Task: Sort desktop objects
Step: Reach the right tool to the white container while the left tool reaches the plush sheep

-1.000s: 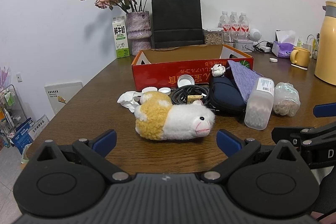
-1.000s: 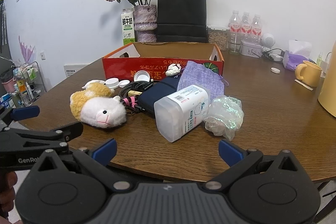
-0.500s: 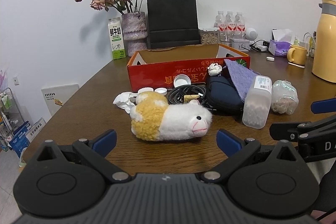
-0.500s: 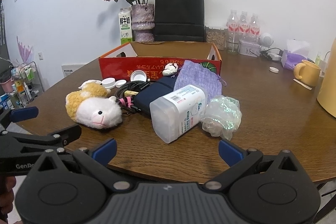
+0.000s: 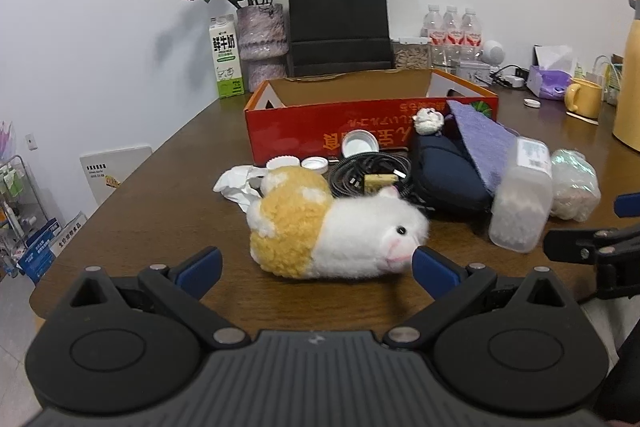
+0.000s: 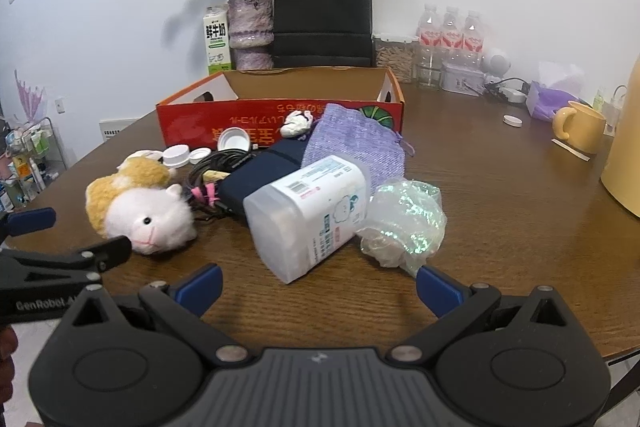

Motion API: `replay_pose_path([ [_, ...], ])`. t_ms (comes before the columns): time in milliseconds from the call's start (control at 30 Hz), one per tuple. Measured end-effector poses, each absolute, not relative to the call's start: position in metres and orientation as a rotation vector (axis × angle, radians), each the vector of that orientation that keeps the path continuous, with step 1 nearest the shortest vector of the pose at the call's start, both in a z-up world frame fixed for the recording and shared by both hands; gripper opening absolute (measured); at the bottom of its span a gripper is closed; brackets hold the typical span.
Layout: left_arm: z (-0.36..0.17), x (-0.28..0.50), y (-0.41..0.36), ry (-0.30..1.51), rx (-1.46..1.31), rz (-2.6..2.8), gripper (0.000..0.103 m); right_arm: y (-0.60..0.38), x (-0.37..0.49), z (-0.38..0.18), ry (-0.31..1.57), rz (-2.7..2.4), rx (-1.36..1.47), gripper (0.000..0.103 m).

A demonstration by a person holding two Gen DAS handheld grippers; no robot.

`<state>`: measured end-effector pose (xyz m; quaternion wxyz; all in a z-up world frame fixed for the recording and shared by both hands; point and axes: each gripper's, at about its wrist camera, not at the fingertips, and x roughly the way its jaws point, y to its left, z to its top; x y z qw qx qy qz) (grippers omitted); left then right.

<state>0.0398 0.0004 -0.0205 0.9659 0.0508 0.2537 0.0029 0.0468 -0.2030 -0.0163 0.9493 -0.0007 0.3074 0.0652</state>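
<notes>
Lying on its side near the front edge of the brown table (image 5: 132, 203), the plush hamster (image 5: 336, 231) points its white, pink-nosed face toward 3 o'clock in the left wrist view, its yellow rump toward 9. The left gripper (image 5: 316, 265) sits low just in front of it, jaws wide apart and holding nothing; the toy's snout is right beside the right-hand blue fingertip (image 5: 434, 273), though contact cannot be told. At 12 o'clock from the hamster lie a crumpled tissue (image 5: 236, 183), white caps (image 5: 314, 163) and a coil of black cable (image 5: 372, 175), and behind those stands the open red box (image 5: 360, 135), empty as far as can be seen. In the right wrist view, the right gripper (image 6: 318, 285) also has its jaws spread wide with nothing between them, facing a translucent tub (image 6: 308, 215) that lies tipped on its side. At 3 o'clock, touching the tub, is a crinkled clear bag (image 6: 408, 223); at 12 o'clock a purple pouch (image 6: 356, 147) rests on a navy case (image 6: 264, 175). Farther back, toward 1 o'clock, a yellow mug (image 6: 580, 127) stands well apart from the clutter.
</notes>
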Motion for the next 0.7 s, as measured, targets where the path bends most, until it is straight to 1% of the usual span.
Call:
replay_pose_path([
  [233, -0.011, 0.056, 0.007, 0.502, 0.091, 0.017, 0.103, -0.204, 0.055, -0.01, 0.606, 0.13, 0.0, 0.103],
  [433, 0.004, 0.074, 0.014, 0.52, 0.093, 0.019, 0.103, -0.198, 0.062, 0.007, 0.58, 0.157, -0.015, 0.103],
  [533, 0.011, 0.087, 0.02, 0.553, 0.088, 0.005, 0.103, -0.197, 0.074, 0.015, 0.616, 0.19, -0.005, 0.103],
  [633, 0.018, 0.102, 0.025, 0.598, 0.073, -0.028, 0.103, -0.196, 0.093, 0.021, 0.69, 0.214, 0.007, 0.101],
  [700, 0.021, 0.115, 0.03, 0.648, 0.048, -0.045, 0.103, -0.195, 0.109, 0.024, 0.75, 0.214, 0.018, 0.097],
])
